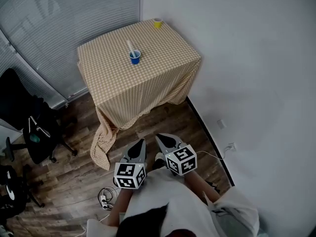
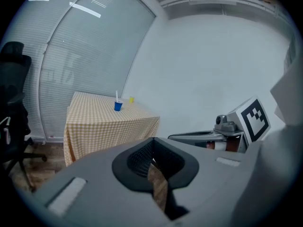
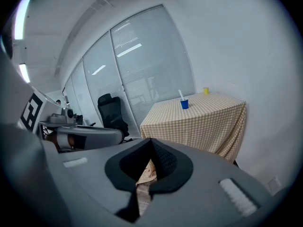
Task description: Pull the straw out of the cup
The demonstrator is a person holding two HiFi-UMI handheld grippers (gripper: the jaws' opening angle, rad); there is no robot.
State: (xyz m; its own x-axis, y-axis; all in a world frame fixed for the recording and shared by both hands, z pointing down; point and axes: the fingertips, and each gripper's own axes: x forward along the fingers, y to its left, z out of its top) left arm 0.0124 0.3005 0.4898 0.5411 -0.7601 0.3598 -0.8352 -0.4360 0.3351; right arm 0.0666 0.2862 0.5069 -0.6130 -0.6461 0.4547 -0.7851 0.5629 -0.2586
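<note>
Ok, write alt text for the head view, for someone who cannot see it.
A blue cup with a white straw in it stands on a table draped in a checked cloth, a yellow cup at the far corner. At the bottom, well short of the table, the left gripper and right gripper point toward it, both shut and empty.

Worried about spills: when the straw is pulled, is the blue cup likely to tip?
Probably light: the blue cup looks small and stands free on the checked cloth, so it may lift or tip. The straw leans to one side, so a slanted pull could drag it sideways.
</note>
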